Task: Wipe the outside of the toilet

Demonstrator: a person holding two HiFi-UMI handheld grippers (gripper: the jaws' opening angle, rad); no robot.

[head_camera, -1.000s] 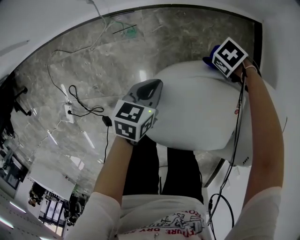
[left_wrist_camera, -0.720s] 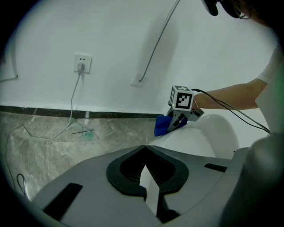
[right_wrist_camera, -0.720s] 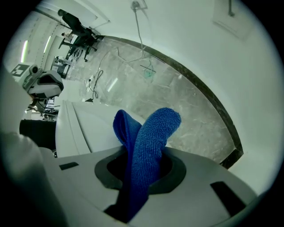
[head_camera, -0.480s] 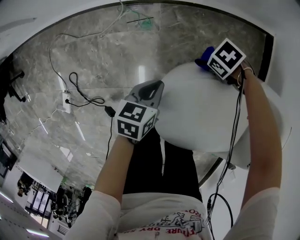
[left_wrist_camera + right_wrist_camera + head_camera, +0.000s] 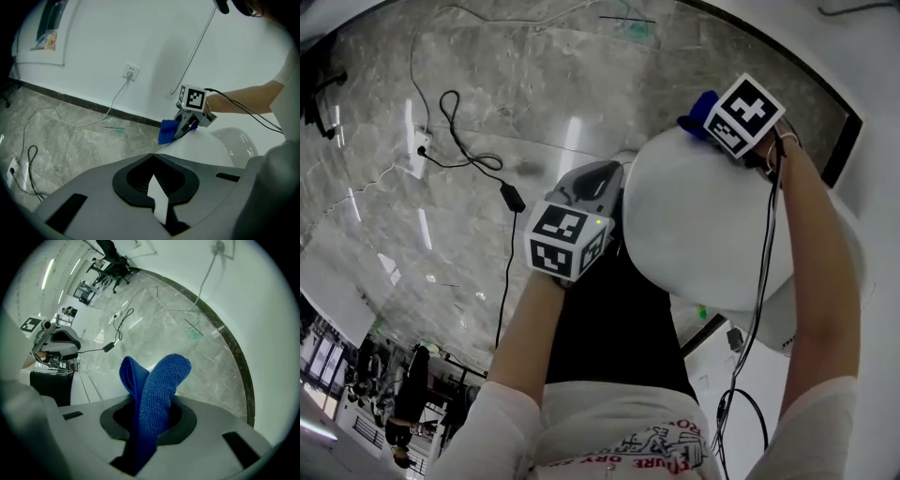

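Right arm outstretched, the right gripper [image 5: 705,122] has its fingers clamped on the blue cloth [image 5: 157,390] at the toilet's [image 5: 703,216] far edge. The left gripper [image 5: 598,180], fingers together, hovers at its left edge.

right gripper [image 5: 718,127] | carried blue cloth [image 5: 695,107] leftward | along toilet [image 5: 703,225] far edge

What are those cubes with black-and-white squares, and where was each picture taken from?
No robot: a person holds a hand tool, a gripper, in each hand; the cubes are part of them. One camera looks down from the person's head; one rides on each gripper. The right gripper is shut on a blue cloth at the far side of the white toilet. The left gripper, jaws together, hovers beside the toilet above a marble floor with cables.
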